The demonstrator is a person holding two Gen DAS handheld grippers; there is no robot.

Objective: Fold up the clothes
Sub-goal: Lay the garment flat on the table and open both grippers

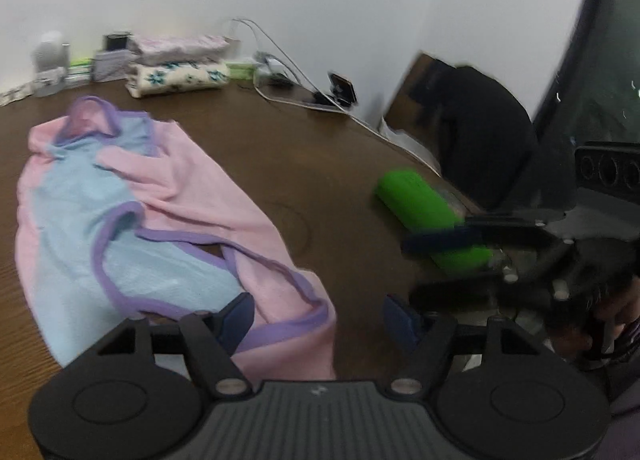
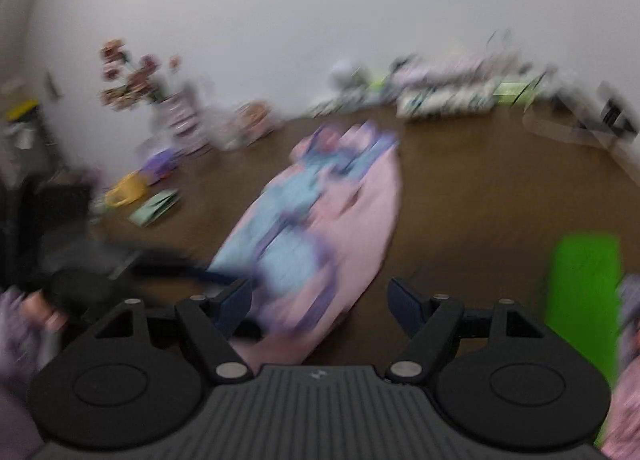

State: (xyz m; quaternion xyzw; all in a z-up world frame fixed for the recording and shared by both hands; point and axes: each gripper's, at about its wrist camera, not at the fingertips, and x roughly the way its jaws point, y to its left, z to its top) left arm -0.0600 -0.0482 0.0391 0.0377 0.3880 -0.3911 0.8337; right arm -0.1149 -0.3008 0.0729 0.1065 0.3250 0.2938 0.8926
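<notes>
Pink-and-blue garment (image 1: pixel 132 195) lies crumpled on the worktop (image 1: pixel 320 163), not yet folded. Left gripper (image 1: pixel 318 318) and right gripper (image 2: pixel 320 306) hang over its near hem, jaws spread, empty. Next I'd guess: pinch two hem corners.

A dark wooden desk (image 1: pixel 340 163) is carrying a pink and blue garment (image 1: pixel 132 211) lying ahead-left of the left hand-held gripper (image 1: pixel 316 318), a green roll (image 1: pixel 424 211) ahead-right, and folded cloths (image 1: pixel 180 67) stacked far ahead.
</notes>
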